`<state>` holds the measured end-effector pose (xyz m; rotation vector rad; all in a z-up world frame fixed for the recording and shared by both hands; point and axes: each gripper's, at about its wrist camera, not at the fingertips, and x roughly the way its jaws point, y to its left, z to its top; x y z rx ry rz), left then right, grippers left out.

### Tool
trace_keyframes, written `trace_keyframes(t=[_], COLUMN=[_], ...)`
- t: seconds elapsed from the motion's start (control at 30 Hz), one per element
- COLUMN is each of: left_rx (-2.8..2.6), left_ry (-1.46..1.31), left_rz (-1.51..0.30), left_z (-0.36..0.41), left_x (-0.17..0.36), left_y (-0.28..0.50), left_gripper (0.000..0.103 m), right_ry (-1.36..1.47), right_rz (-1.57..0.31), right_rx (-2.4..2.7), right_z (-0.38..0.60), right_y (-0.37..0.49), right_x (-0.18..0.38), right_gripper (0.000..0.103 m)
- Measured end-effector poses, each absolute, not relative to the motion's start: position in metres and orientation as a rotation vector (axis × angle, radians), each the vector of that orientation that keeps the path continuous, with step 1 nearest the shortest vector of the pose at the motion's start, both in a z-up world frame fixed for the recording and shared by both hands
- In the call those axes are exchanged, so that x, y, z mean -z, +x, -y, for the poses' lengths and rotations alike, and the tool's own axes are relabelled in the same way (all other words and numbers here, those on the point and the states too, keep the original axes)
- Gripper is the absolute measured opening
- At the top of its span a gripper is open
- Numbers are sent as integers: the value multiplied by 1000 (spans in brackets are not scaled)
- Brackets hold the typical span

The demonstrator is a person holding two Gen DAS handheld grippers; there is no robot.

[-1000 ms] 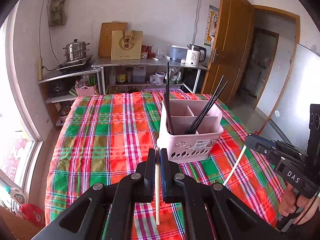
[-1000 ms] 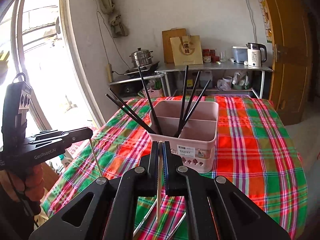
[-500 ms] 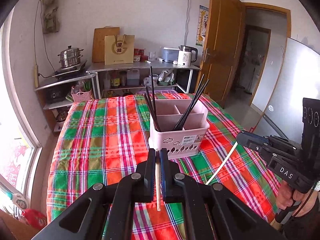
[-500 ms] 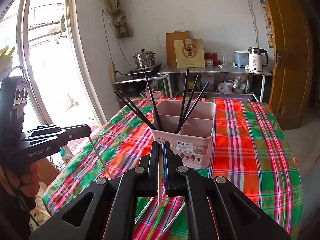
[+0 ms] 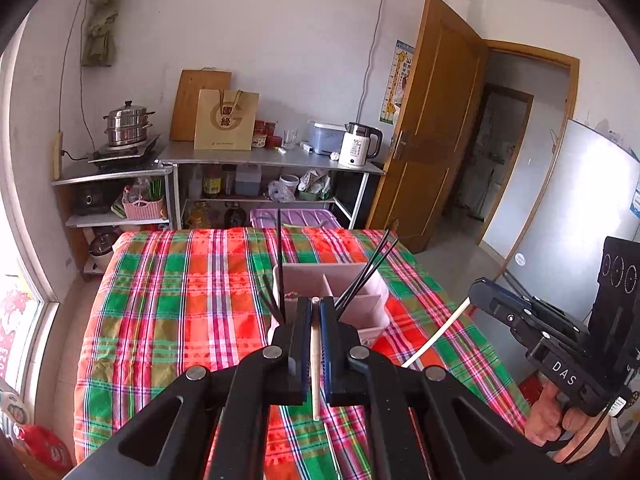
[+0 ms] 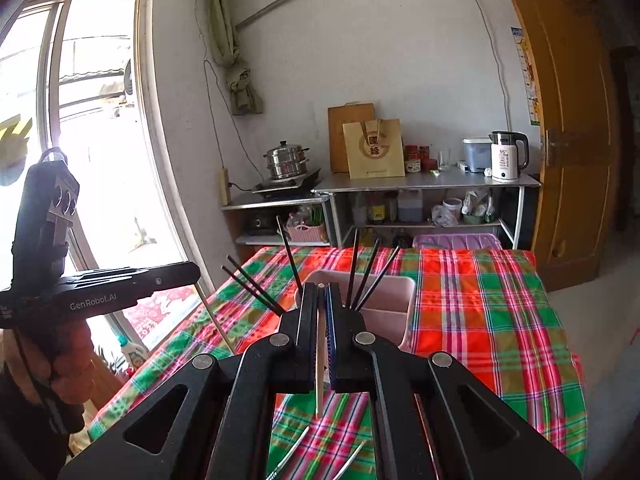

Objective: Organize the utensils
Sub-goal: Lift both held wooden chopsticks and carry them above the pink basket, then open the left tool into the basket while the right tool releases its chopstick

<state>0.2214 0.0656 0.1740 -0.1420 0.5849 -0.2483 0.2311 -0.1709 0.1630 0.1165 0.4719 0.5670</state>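
- Left wrist view: the left gripper [image 5: 315, 312] fills the lower middle of the frame, its jaws pinched nearly together on a pale chopstick [image 5: 315, 364] that stands almost upright between the pads, its lower end hanging free over the plaid tablecloth [image 5: 168, 304].
- The pink utensil holder [image 5: 370, 314] sits just beyond the fingertips at centre frame, with black chopsticks [image 5: 366, 276] leaning out of its compartments.
- Risk here: the stick is held by a narrow pinch only, so a tilt of the wrist could let it swivel or slide out. On the way down its tip could strike the leaning black chopsticks or the divider and be knocked askew.
- At the right edge the right gripper [image 5: 476, 294] reaches in from the lower right, a hand [image 5: 554, 420] on its grip, with a second pale chopstick [image 5: 436, 338] slanting down from its tips. Both tools head for the same holder, so they could collide.
- Right wrist view: the right gripper [image 6: 321, 300] sits at lower centre, aimed gently downward, jaws closed tight on its pale chopstick [image 6: 319, 360], which runs upright between the pads.
- The holder [image 6: 394, 312] lies right behind the fingertips, black chopsticks [image 6: 366, 276] fanning up from it. Two metal utensils [image 6: 292, 450] lie on the cloth at the bottom edge.
- Risk here: the fingertips hide the holder's near rim, so the drop could miss the compartment.
- At left frame the left gripper [image 6: 192, 272] extends level from a gloved hand [image 6: 66, 364], its chopstick [image 6: 214, 320] slanting down.
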Motion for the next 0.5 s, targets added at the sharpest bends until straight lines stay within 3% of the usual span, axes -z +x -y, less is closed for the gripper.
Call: trace_keyframes(t=[0.27, 0.5], left_rx=[240, 239], left_ry=[-158, -173], left_rz=[-494, -496], left_z=[-67, -69], left_x=[-214, -213], left_y=[261, 298], left_gripper=[4, 4], right_ry=[146, 146], right_rz=[-400, -376], right_rx=[-560, -549], right_z=[166, 155], right_y=[257, 280], right_x=[-188, -190], right_gripper=[4, 4])
